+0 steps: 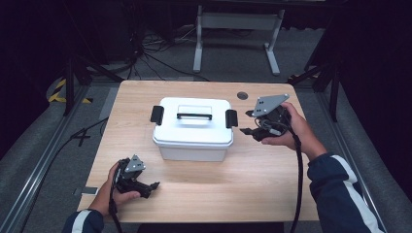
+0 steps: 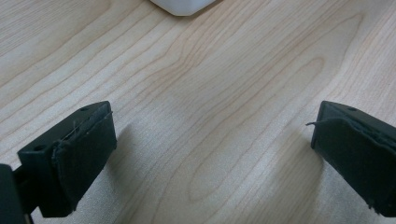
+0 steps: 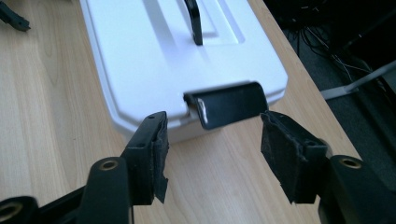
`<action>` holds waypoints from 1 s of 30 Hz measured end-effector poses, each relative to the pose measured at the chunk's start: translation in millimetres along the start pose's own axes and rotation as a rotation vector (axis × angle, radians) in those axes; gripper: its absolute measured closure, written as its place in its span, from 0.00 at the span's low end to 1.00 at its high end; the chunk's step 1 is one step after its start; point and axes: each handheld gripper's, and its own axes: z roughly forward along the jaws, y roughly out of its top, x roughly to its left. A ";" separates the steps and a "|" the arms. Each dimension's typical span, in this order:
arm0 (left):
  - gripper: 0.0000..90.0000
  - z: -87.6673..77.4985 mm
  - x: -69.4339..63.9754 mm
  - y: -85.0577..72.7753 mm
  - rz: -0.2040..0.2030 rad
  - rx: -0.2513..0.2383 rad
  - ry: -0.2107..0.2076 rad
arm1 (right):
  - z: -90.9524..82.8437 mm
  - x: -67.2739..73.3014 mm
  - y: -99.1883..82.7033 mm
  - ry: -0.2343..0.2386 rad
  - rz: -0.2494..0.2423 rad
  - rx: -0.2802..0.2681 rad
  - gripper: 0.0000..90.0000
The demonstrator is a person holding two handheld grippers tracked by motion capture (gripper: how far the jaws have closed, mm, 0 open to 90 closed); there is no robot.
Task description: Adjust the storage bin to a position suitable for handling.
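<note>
Right gripper, held in the right hand at centre right of the high view, points leftward at the box; its jaws stand apart with nothing between them. In the right gripper view, the right gripper has its two pads either side of the black right latch, near it but not touching. The box, white with a black handle on its lid and a black left latch on its other end, sits at the centre of the wooden table. In the right gripper view the handle appears at top centre.

Left gripper, held in the left hand at lower left of the high view, lies low over the table, well apart from the box. In the left gripper view, the left gripper has its jaws spread wide, bare wood between them; a corner of the box shows at the top edge.
</note>
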 end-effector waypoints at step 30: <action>0.01 -6.8 -6.6 -5.9 -0.057 0.008 0.075 | 60.6 -9.4 83.0 0.121 -0.214 0.115 0.54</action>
